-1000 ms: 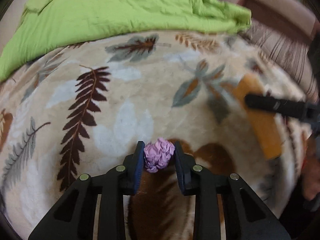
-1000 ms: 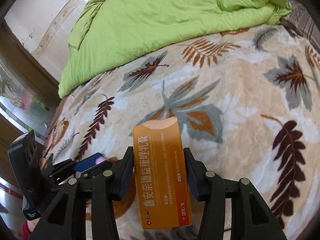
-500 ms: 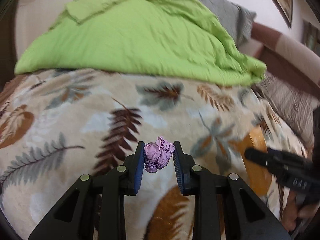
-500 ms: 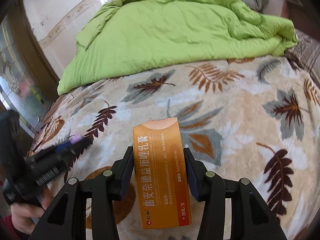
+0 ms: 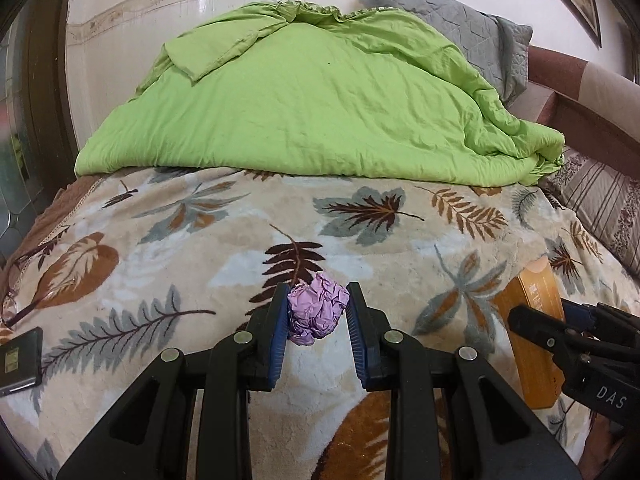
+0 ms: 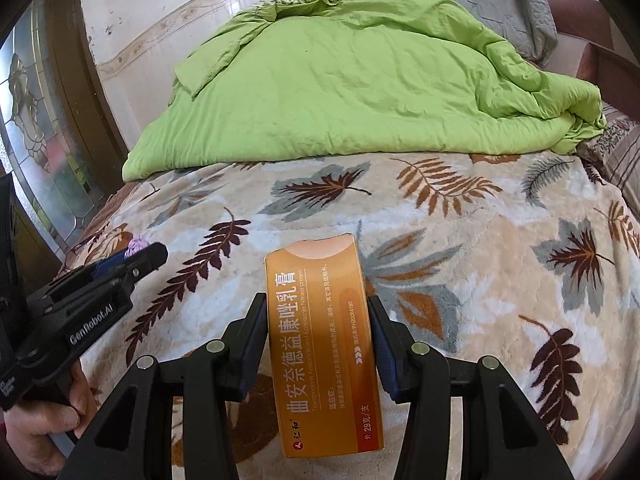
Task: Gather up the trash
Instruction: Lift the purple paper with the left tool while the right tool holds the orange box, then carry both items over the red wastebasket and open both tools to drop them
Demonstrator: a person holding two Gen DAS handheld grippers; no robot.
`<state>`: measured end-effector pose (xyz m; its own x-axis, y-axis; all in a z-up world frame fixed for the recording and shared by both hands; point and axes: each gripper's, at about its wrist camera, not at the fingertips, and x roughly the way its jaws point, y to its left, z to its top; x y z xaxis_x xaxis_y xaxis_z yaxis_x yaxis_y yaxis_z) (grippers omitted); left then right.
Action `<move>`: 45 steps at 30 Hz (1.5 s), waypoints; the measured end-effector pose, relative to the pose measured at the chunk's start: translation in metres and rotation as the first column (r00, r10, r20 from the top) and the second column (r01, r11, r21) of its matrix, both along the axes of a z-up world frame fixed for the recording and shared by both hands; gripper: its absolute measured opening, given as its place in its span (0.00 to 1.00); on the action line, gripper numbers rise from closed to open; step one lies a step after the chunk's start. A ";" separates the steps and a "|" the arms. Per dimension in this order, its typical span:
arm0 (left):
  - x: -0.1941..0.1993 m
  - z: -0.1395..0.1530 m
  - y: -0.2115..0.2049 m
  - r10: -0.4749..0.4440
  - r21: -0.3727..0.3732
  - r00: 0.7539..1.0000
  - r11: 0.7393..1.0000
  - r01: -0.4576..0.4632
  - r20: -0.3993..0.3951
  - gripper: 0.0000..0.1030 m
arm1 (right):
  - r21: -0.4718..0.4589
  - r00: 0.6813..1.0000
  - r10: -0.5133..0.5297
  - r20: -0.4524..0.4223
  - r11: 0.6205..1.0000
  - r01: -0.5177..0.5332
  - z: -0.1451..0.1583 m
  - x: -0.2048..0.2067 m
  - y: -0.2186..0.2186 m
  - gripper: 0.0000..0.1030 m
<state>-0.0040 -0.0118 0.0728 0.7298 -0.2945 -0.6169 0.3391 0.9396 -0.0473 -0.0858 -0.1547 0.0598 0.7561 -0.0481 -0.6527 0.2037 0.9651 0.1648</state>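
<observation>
Purple paper wad (image 5: 317, 307) pinched in left gripper (image 5: 318, 316), orange box (image 6: 325, 344) clamped in right gripper (image 6: 320, 340), above leaf-print blanket (image 5: 400, 240)

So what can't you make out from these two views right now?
- Any trash bin: in neither view, so the drop-off spot is unknown.
- Orange box: its underside is hidden in the right wrist view; in the left wrist view the right tongs cover part of it.
- Purple paper ball: the left tongs hide its sides.
- Dark flat object: cut off by the left wrist view's edge, unidentifiable.
</observation>
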 end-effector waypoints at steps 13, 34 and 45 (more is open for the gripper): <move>-0.002 -0.005 -0.008 -0.025 0.034 1.000 0.999 0.025 -0.009 0.26 | 0.000 1.000 -0.008 -0.003 1.000 0.008 -0.001 0.001 0.000 0.51; -0.021 0.002 -0.026 -0.125 -0.016 0.992 0.992 0.125 -0.013 0.26 | 0.067 0.998 -0.062 0.017 0.996 0.060 0.006 -0.013 -0.016 0.51; -0.086 0.011 -0.051 -0.242 -0.040 0.970 0.970 0.241 -0.014 0.26 | 0.159 0.989 -0.141 0.047 0.978 0.132 0.025 -0.097 -0.026 0.51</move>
